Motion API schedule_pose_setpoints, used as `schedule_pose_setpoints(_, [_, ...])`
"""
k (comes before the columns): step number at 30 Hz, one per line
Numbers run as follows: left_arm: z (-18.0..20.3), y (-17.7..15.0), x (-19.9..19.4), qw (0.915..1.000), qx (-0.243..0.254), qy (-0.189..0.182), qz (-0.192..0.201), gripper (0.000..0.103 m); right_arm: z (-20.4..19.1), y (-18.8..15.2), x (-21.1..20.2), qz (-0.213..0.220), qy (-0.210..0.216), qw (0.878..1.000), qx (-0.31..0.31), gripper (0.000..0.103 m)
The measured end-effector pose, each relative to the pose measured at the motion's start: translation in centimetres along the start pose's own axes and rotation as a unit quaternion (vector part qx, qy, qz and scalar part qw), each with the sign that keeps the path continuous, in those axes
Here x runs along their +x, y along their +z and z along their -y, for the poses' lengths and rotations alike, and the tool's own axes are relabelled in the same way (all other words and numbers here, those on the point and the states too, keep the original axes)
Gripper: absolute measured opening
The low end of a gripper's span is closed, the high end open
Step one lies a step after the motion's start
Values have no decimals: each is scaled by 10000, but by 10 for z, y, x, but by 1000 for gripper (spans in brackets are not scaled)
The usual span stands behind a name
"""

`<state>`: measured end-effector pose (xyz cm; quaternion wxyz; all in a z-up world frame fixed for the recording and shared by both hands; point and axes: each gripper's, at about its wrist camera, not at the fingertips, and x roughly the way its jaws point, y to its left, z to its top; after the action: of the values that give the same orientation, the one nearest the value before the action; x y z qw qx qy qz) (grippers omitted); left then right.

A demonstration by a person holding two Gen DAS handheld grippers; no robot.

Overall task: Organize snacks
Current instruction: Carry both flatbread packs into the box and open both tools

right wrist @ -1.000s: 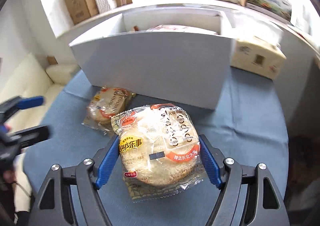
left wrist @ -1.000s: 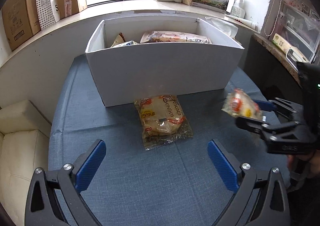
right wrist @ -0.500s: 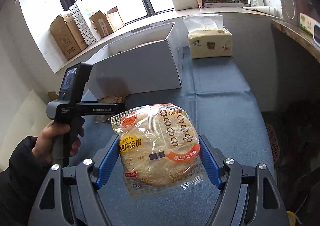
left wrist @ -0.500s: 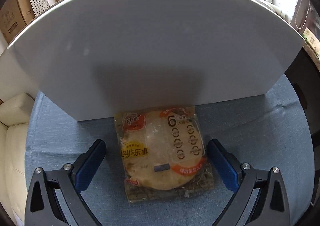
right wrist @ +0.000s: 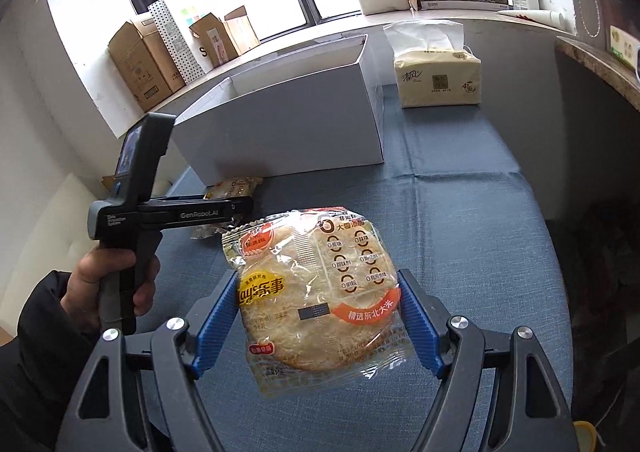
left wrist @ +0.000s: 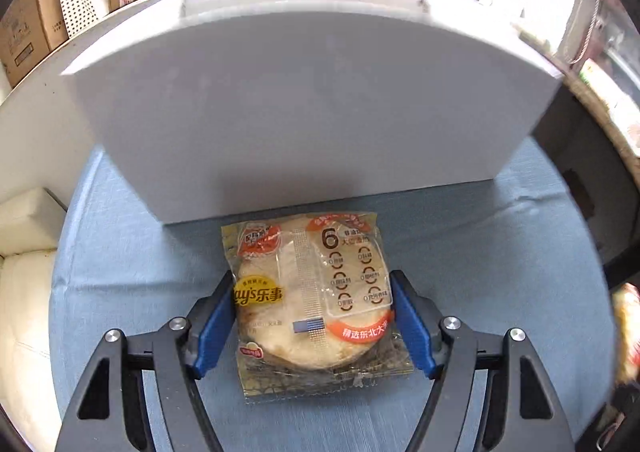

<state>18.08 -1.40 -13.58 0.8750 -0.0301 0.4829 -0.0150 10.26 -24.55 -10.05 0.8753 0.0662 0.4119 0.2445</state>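
Each gripper had its own rice cracker packet. The left packet (left wrist: 312, 300) lay flat on the blue cloth of the table (left wrist: 480, 252), close to the front wall of the white box (left wrist: 300, 112), its far end nearly touching the box's foot. My left gripper (left wrist: 314, 326) had its blue pads pressed against both long sides of the wrapper, pinching it while it was not yet lifted, as far as I could judge. The right packet (right wrist: 320, 300) hung clear above the table's middle, pinched across its width by my right gripper (right wrist: 318, 326), and sagged a little at the near seal.

I judged these packets light, and brittle inside: a single round cracker disc in thin, glossy film. The film looked slippery and crinkly, so a hold on film alone would slide. The sides of the disc, where the pads sat, seemed the right place, with only gentle squeeze, since too much pressure could crack it.

From the right wrist view I saw the left hand (right wrist: 108, 276) on its handle near the table's left edge, and the box open at the top. A tissue pack (right wrist: 438, 78) stood at the far right corner of the table, just beside the box. Cardboard cartons (right wrist: 140, 64) lined the window ledge beyond.
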Motion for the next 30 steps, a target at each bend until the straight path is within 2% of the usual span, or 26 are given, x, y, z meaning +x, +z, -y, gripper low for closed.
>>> schedule_pose_setpoints(2, [0,-5,-25,9997,83,-117,207,77,2,3,-3,43,197,9997,123,81])
schedule_pose_setpoints(8, [-1,-2,-119,9940,293,-348,998,78,-8,26,-13,347,373,9986,110,81])
schedule_pose_setpoints(11, [-4,13,-152,9897,303,-475,1313,78,-19,49,-15,486,386,9981,-66,81])
schedule_pose_setpoints(14, [-9,48,-167,9871,319,-400,1517,78,-30,80,-13,623,344,9971,-281,81])
schedule_pose_setpoints(19, [-13,112,-159,9874,222,-94,1561,78,-35,146,2,849,530,9947,-218,81])
schedule_pose_setpoints(22, [-13,146,-133,9886,230,17,1488,78,-33,184,22,861,495,9950,-141,81])
schedule_pose_setpoints(24, [-18,166,-110,9905,189,-56,1359,78,-30,206,41,737,375,9964,-164,81])
schedule_pose_setpoints(26, [-21,181,-86,9922,220,-89,1227,78,-30,223,61,607,56,9977,-311,81])
schedule_pose_setpoints(30, [-29,197,-54,9947,193,-82,1005,78,-24,242,90,359,-8,9990,-265,82])
